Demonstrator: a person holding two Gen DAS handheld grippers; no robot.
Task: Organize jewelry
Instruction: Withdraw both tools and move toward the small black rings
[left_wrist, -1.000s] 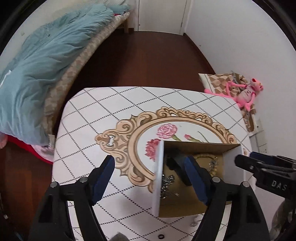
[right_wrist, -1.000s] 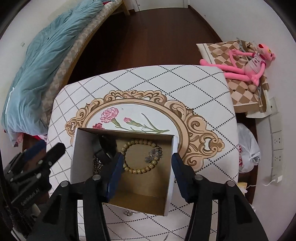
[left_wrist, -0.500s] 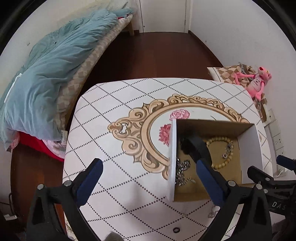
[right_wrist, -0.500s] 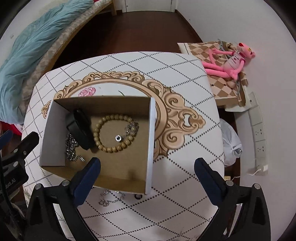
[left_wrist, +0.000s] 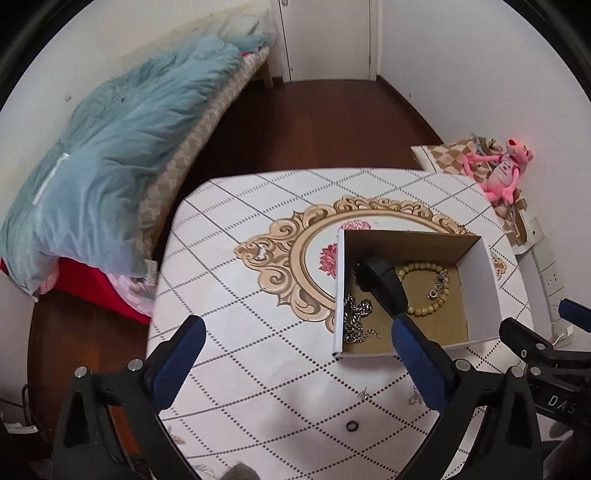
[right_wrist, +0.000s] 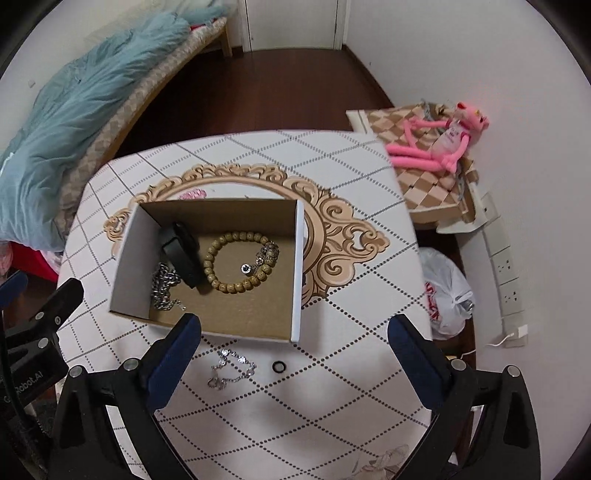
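Lettering reading "DAS" marks the black body of the right gripper (left_wrist: 543, 343) where it juts in at four o'clock of the left wrist view; partial print ending "obot.AI" sits on the left gripper (right_wrist: 40, 310) at eight o'clock of the right wrist view. A cardboard box (right_wrist: 299, 266) stands on the diamond-patterned table (right_wrist: 369, 170), over its gilt floral medallion. Inside lie a wooden bead bracelet (right_wrist: 236, 262), a black band (right_wrist: 183, 254) and a silver chain (right_wrist: 164, 288). On the tabletop just outside the box's near wall, at six o'clock of it, rest a silver bracelet (right_wrist: 231, 369) and a small black ring (right_wrist: 279, 366). A blue quilt (left_wrist: 110, 155) covers the bed at ten o'clock; a pink plush toy (right_wrist: 439, 144) lies at two o'clock, a white plastic bag (right_wrist: 447, 291) at three. Both grippers angle steeply down over the table, jaws spread wide and gripping nothing.
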